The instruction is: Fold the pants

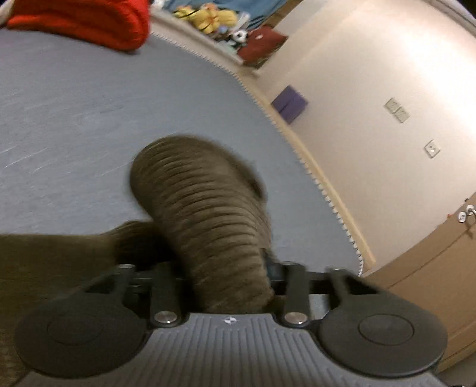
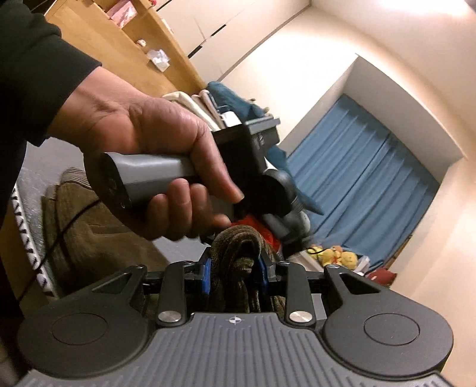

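Note:
The olive-brown ribbed pants (image 1: 205, 214) lie partly on the grey mat (image 1: 74, 119). My left gripper (image 1: 229, 268) is shut on a bunched ribbed part of the pants, which hides its fingertips. In the right wrist view my right gripper (image 2: 235, 268) is shut on another bunch of the pants (image 2: 238, 253) between its blue pads (image 2: 207, 275). The rest of the pants (image 2: 89, 220) hangs down to the mat at the left. The person's hand holding the left gripper (image 2: 247, 166) is just ahead of the right gripper.
A red folded garment (image 1: 89, 20) lies at the far end of the mat. The mat's toothed edge (image 1: 267, 110) runs along a wall (image 1: 372, 89). A purple box (image 1: 290, 102), yellow plush toys (image 1: 208, 18) and a wooden cabinet (image 1: 431, 282) stand beyond. Blue curtains (image 2: 363, 184) hang behind.

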Demonstrator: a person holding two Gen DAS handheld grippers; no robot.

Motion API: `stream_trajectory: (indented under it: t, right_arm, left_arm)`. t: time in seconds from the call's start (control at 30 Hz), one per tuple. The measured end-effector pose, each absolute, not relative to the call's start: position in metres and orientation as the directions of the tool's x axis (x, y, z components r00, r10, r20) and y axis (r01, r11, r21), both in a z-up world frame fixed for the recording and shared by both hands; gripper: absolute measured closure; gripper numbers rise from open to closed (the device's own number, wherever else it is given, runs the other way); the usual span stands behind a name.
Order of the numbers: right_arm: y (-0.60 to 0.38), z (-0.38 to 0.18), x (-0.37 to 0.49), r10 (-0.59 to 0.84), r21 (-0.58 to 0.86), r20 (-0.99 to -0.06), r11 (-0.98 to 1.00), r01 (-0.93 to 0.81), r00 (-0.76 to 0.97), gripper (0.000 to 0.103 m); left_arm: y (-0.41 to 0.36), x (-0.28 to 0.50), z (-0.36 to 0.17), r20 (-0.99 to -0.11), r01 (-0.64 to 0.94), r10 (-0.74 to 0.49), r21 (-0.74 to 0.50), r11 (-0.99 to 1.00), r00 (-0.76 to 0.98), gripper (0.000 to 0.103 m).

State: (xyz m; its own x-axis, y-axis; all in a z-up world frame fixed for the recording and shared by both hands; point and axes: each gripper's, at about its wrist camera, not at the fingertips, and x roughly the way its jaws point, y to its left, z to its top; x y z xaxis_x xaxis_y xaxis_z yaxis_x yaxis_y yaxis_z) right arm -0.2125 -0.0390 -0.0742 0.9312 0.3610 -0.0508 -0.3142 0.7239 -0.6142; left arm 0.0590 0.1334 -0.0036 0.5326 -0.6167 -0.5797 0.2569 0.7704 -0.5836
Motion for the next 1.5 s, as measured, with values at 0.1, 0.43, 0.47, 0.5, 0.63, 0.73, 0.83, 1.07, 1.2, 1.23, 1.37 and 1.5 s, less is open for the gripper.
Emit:
stream_trajectory:
  t: [0.1, 0.43, 0.47, 0.5, 0.63, 0.73, 0.83, 1.07, 1.2, 1.23, 1.37, 1.5]
  right_arm:
    - [-0.03, -0.071, -0.211, 0.383, -0.583, -0.095, 0.727, -0.363, 0.919, 0.069]
    - [-0.065, -0.004, -0.175, 0.759, 0.133, -0.132, 0.651, -0.747, 0.637, 0.027]
    - [-0.069, -0.005, -0.157, 0.736, 0.184, -0.16, 0.677, -0.712, 0.658, 0.027]
    - [-0.072, -0.009, -0.137, 0.7, 0.222, -0.205, 0.714, -0.664, 0.684, 0.026]
    - [-0.091, -0.047, -0.055, 0.502, 0.35, -0.457, 0.86, -0.37, 0.734, 0.025]
    - [-0.1, -0.087, -0.005, 0.467, 0.426, -0.61, 0.874, -0.232, 0.64, 0.025]
    - [-0.093, -0.108, 0.029, 0.58, 0.566, -0.647, 0.8, -0.198, 0.495, 0.024]
    - [-0.071, -0.113, 0.041, 0.67, 0.668, -0.61, 0.722, -0.18, 0.423, 0.081]
    - [-0.079, -0.071, 0.03, 0.672, 0.632, -0.536, 0.721, -0.285, 0.511, 0.085]
    - [-0.086, -0.063, 0.026, 0.669, 0.624, -0.519, 0.722, -0.299, 0.532, 0.085]
    - [-0.124, -0.038, 0.033, 0.632, 0.592, -0.477, 0.745, -0.307, 0.611, 0.085]
    - [-0.158, -0.003, 0.054, 0.596, 0.529, -0.429, 0.775, -0.346, 0.679, 0.085]
  left_arm:
    - [0.159, 0.05, 0.0, -0.59, 0.261, -0.578, -0.537, 0.802, 0.563, 0.079]
    - [0.346, 0.017, -0.041, -0.703, -0.13, -0.373, -0.55, 0.825, 0.606, 0.041]
    - [0.358, 0.014, -0.047, -0.718, -0.178, -0.346, -0.545, 0.819, 0.604, 0.026]
    - [0.369, 0.01, -0.052, -0.719, -0.211, -0.323, -0.544, 0.812, 0.615, 0.012]
    - [0.387, 0.008, -0.063, -0.697, -0.231, -0.376, -0.612, 0.756, 0.611, 0.007]
    - [0.378, 0.019, -0.08, -0.701, -0.211, -0.443, -0.636, 0.742, 0.559, 0.002]
    - [0.363, 0.035, -0.094, -0.735, -0.186, -0.459, -0.608, 0.772, 0.499, 0.002]
    - [0.349, 0.044, -0.086, -0.778, -0.142, -0.362, -0.493, 0.858, 0.513, 0.029]
    - [0.334, 0.045, -0.057, -0.722, -0.071, -0.377, -0.506, 0.86, 0.58, 0.051]
    - [0.33, 0.046, -0.05, -0.706, -0.05, -0.389, -0.515, 0.856, 0.592, 0.051]
    - [0.292, 0.067, -0.029, -0.638, 0.039, -0.435, -0.536, 0.843, 0.635, 0.053]
    - [0.26, 0.099, -0.009, -0.538, 0.118, -0.482, -0.575, 0.81, 0.691, 0.053]
